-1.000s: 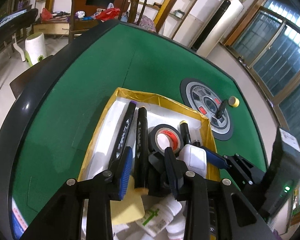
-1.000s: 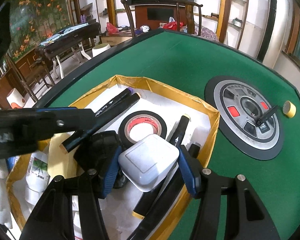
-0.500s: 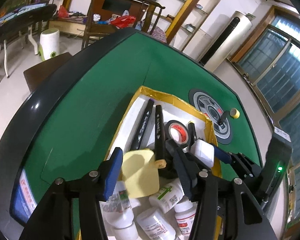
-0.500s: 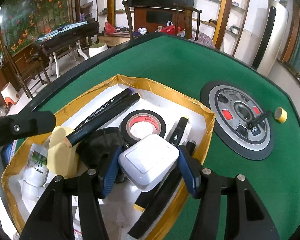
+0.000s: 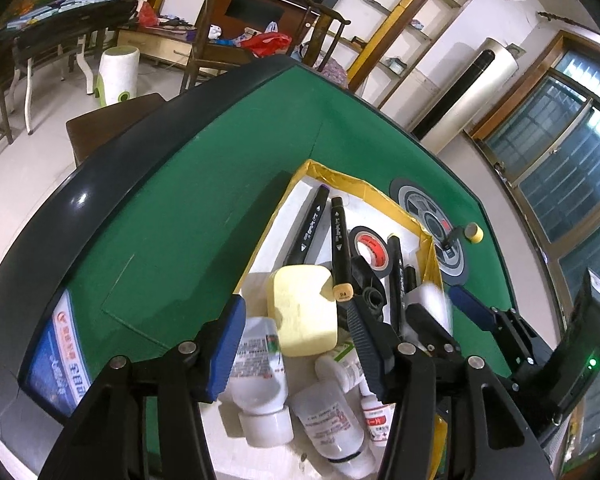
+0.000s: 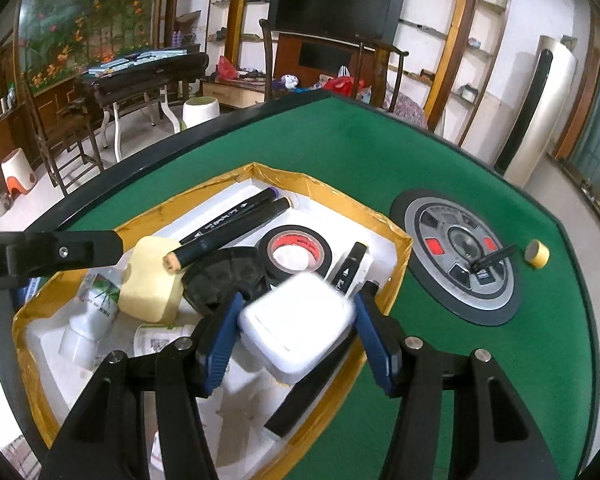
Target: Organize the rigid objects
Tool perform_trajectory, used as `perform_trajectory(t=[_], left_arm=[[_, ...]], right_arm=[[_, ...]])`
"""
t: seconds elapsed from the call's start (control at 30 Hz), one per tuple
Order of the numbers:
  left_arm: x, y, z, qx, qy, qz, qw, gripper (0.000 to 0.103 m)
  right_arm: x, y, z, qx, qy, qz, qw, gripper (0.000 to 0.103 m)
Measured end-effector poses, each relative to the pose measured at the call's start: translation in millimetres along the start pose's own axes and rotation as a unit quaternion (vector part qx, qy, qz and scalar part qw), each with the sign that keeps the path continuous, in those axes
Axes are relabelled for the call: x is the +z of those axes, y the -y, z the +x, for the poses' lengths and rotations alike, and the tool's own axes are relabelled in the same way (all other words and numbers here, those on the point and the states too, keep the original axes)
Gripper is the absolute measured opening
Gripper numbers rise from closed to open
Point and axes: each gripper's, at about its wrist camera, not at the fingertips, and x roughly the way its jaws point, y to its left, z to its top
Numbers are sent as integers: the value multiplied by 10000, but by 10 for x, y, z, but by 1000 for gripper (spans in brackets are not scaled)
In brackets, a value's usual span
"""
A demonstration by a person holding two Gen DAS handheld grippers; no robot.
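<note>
A yellow-rimmed white tray [image 5: 380,190] [image 6: 328,184] on the green table holds black markers [image 5: 312,228] [image 6: 236,226], a black tape roll [image 5: 370,246] [image 6: 296,250], a pale yellow block [image 5: 304,312] [image 6: 150,284] and several white bottles [image 5: 260,368]. My right gripper [image 6: 296,320] is shut on a white square box [image 6: 296,322] and holds it above the tray's right side. My left gripper [image 5: 296,340] is open and empty above the yellow block and bottles at the tray's near end.
A round grey and black disc [image 6: 460,256] with a black lever lies in the table to the right of the tray. A small yellow tape roll [image 6: 537,254] [image 5: 474,234] sits beyond it. The table's black rim [image 5: 80,196] curves on the left.
My left gripper has opened, let go of a black marker and drawn back toward the tray's near end. The right gripper keeps the white box, which now looks blurred from motion.
</note>
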Motion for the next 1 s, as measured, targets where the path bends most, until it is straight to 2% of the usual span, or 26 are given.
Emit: perform_trajectory(t=[0.2,0.57,0.7,0.8,0.83,0.9,0.93,0.97,1.0], left_arm=[[-96,39,-74,24,37,-2,10000,56],[-276,257,-208,31,98,197,9998,56],[-370,390,-303,80,227,361,9991,56],[-441,519,-417,265,493,576,9968,56],[-468,568,-465,391,647,657,9950,56],[-555,734,-652,901,1286,920,9833,58],[-594,772,-717,1061,1508,1001,9777,67],[-641,848,-825,1287,1861,1104,9678,74],[-703,929,-958,1506,2283,1189,9545,86]], right_arm=[[-40,-1,-231,-181,266,-143,9994,57],[-208,99,-537,-300,463,-98,9984,58],[-282,159,-656,-369,539,-60,9978,58],[-329,198,-736,-413,594,-18,9974,64],[-351,220,-768,-438,621,-3,9971,65],[-407,263,-834,-481,658,44,9967,65],[-421,282,-851,-486,665,63,9966,65],[-455,309,-884,-505,680,105,9963,65],[-480,332,-907,-515,692,139,9962,65]])
